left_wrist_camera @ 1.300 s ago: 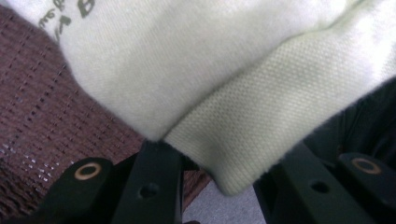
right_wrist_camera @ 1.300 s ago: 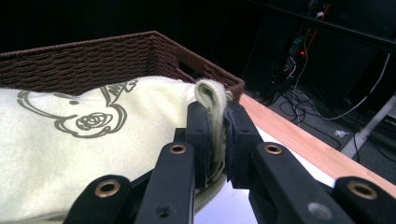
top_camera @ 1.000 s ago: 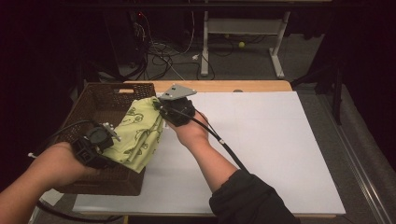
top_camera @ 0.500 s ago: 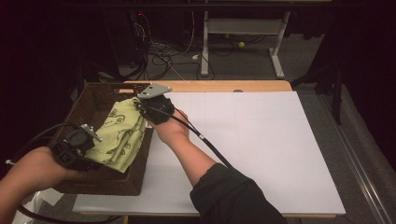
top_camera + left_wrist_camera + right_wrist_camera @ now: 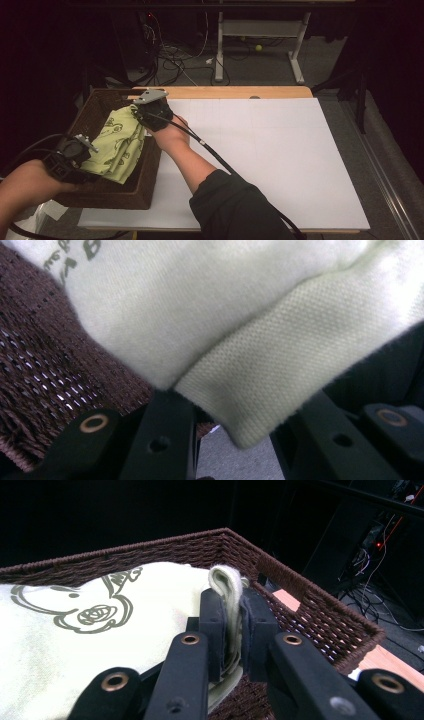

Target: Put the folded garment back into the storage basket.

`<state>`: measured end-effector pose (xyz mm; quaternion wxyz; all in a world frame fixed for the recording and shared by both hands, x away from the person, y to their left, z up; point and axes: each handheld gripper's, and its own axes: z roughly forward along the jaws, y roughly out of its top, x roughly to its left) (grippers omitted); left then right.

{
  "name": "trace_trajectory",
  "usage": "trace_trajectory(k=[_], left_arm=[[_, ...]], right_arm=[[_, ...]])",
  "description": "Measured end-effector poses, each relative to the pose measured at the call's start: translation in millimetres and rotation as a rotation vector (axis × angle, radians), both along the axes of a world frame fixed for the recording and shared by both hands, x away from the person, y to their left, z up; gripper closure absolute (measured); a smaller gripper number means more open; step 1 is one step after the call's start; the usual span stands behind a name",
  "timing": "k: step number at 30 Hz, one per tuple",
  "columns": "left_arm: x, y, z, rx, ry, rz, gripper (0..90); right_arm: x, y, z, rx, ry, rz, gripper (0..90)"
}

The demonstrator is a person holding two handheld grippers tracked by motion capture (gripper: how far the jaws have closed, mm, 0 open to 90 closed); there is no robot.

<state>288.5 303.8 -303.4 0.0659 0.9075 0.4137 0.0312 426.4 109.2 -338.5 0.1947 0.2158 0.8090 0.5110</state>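
left gripper [image 5: 82, 152] clamps hem of pale green printed cloth [image 5: 120, 142]; right gripper [image 5: 142, 112] pinches opposite folded edge; cloth spans over brown woven basket [image 5: 107, 192].

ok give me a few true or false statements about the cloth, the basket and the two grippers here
1. The right gripper is shut on a fold of the pale green cloth. True.
2. The cloth lies flat on the white table top. False: it is held over the brown woven basket.
3. The left gripper holds the near end of the cloth. True.
4. The basket stands at the right end of the table. False: it is at the left end.
5. The cloth is plain, with no print. False: it carries dark line drawings and letters.
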Motion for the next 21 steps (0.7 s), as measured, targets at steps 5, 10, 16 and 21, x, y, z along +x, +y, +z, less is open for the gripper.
trace_trajectory(k=[5, 10, 16, 21], left_arm=[[1.5, 3.9, -3.7, 0.016, 0.0, 0.017, 74.6], [1.5, 3.8, -4.3, 0.023, -0.013, 0.008, 74.6], [3.2, 2.2, -12.5, 0.018, -0.036, -0.01, 74.4], [9.1, 3.5, -15.9, -0.003, -0.026, 0.031, 74.3]], right_arm=[[1.3, 4.5, -4.4, -0.004, 0.005, 0.004, 83.4], [3.3, 6.3, -8.5, -0.009, 0.012, 0.007, 83.4], [9.6, 11.0, -13.6, -0.018, 0.021, 0.007, 83.4], [15.1, 13.3, -14.5, -0.027, 0.022, 0.0, 83.3]])
